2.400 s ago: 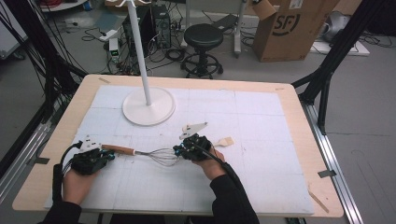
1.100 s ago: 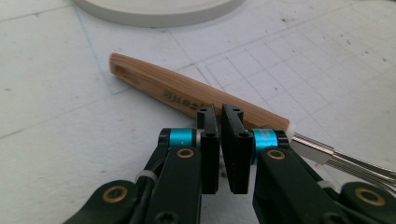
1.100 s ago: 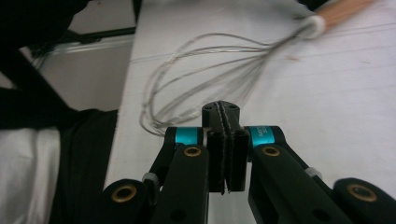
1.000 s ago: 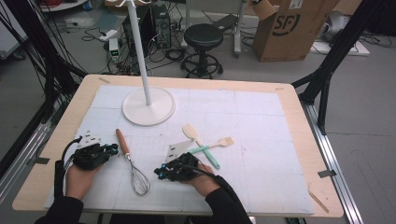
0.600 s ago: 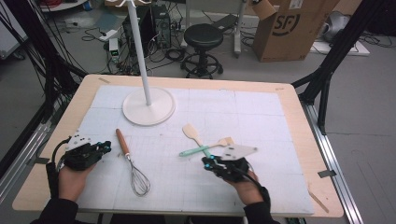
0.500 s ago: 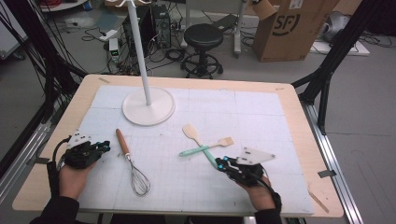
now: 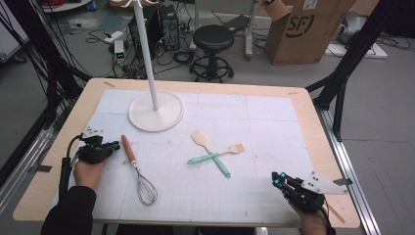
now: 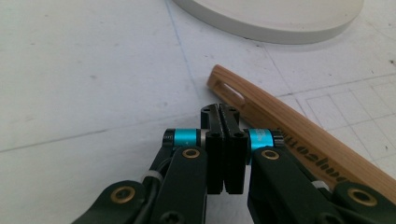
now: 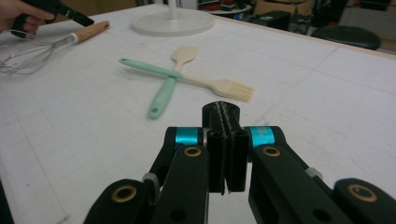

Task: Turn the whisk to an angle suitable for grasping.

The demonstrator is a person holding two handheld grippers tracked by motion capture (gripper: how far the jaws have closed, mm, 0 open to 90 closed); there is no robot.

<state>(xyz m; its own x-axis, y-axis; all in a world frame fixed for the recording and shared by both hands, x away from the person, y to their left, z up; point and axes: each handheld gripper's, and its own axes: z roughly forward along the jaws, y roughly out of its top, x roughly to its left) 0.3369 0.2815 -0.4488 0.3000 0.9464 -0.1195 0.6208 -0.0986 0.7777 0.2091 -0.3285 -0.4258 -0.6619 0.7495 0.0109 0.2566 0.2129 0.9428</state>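
Observation:
A whisk with a wooden handle lies on the white mat at the left, its wire head toward the front edge. My left gripper rests just left of the handle's far end, jaws shut with nothing between them. Mid-table, a wooden spatula with a mint handle lies crossed with a mint-handled brush. My right gripper sits near the front right corner, shut and empty, and points toward the crossed utensils.
A white stand with a round base and tall pole rises at the back left of the mat. The table's wooden rim runs close to the right hand. Behind the table are a stool, cables and a cardboard box.
The right hand swept from the front middle of the table to the front right. The left gripper shifted slightly toward the whisk handle. The whisk, held earlier, lies loose.

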